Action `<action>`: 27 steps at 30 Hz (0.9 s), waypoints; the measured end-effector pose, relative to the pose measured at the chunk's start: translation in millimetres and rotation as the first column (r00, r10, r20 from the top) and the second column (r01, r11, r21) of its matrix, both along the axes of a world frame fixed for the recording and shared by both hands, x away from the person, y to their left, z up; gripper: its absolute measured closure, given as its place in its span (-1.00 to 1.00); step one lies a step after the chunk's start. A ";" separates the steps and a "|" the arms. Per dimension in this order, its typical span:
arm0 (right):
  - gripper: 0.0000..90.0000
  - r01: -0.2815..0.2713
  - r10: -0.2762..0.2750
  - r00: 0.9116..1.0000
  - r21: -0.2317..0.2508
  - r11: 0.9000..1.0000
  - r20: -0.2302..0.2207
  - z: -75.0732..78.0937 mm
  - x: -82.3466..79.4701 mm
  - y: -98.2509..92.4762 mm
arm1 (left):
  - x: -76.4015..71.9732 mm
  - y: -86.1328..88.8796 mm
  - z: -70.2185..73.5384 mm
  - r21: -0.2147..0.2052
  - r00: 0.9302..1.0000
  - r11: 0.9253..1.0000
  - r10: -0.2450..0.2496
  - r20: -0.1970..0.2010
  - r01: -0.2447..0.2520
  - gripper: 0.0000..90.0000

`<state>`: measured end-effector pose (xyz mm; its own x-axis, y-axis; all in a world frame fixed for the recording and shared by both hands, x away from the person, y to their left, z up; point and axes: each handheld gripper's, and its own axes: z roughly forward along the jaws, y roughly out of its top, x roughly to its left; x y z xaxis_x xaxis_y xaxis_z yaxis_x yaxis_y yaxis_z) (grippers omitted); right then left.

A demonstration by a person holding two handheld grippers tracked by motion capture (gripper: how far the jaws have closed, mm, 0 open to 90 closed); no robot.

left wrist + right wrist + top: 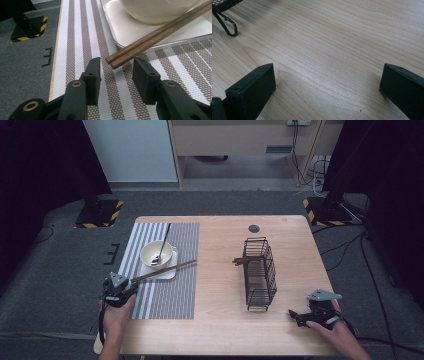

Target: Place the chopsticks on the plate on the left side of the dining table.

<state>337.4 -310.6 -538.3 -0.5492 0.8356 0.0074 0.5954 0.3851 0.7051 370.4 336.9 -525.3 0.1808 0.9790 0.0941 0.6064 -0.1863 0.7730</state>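
Observation:
A pair of brown chopsticks (165, 270) (155, 33) lies slanted across the white plate (170, 273) (120, 30), beside the cream bowl (156, 254) (155, 12). A dark spoon (165, 237) stands in the bowl. My left gripper (134, 282) (116, 67) rests low over the striped placemat (170, 295) (82, 37). The chopsticks' near ends sit between its jaws with a gap on each side, so it is open. My right gripper (292, 316) (327, 80) stands wide open on bare wood at the table's front right, nothing between its jaws.
A black wire basket (260, 272) (227, 23) stands right of centre, with more chopsticks (242, 261) poking out of its left side. A round dark cap (254, 228) sits in the wooden table (225, 330) near the far edge. Hazard-striped stand feet (100, 212) flank the table on the floor.

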 end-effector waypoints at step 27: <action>-1.00 0.000 0.000 1.000 0.000 1.000 0.000 0.0 0.0 0.0 | 12.2 -3.5 3.7 0.036 1.000 0.999 -0.012 -0.015 0.013 0.28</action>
